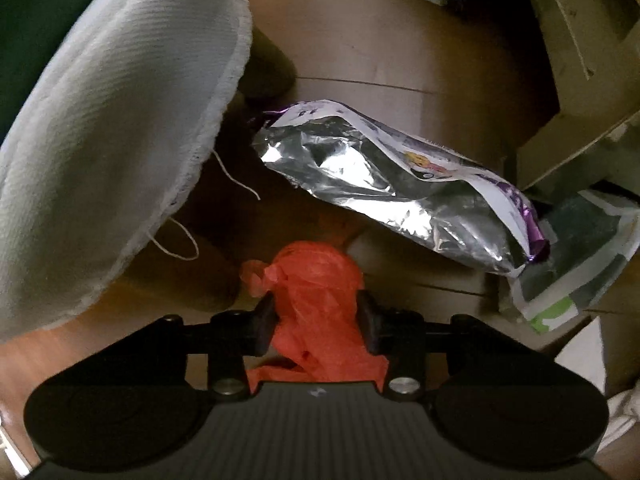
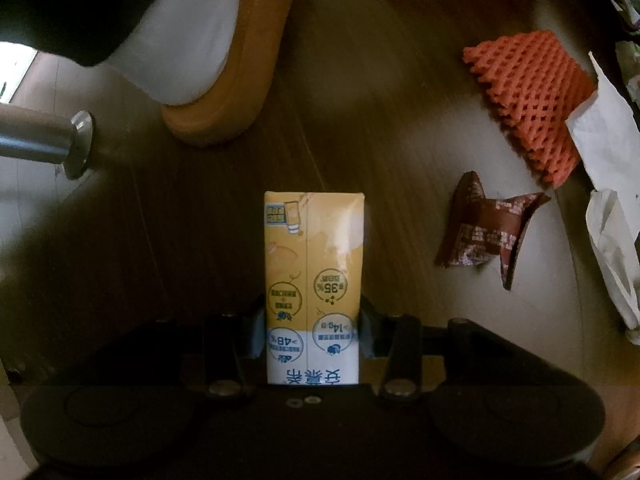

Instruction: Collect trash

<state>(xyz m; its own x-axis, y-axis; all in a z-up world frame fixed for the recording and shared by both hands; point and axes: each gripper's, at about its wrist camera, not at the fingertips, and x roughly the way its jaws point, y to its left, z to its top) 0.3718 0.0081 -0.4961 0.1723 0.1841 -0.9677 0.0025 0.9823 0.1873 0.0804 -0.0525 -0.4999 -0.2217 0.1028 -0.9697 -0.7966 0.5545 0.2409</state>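
Observation:
In the left wrist view my left gripper (image 1: 318, 312) is shut on a knotted orange plastic bag (image 1: 316, 288), held above the brown floor. A torn silver foil snack wrapper (image 1: 384, 184) with purple print lies just beyond it. In the right wrist view my right gripper (image 2: 312, 328) is shut on a yellow and white drink carton (image 2: 314, 276), which points forward over the wooden floor. An orange foam fruit net (image 2: 528, 96) and a crumpled brown wrapper (image 2: 484, 228) lie on the floor to the right.
A white cloth (image 1: 108, 140) hangs at the left of the left view, and a green and white packet (image 1: 576, 256) lies at right beside cardboard pieces (image 1: 576, 64). In the right view there are a tan slipper (image 2: 248, 60), a metal leg (image 2: 48, 140) and white paper (image 2: 608, 184).

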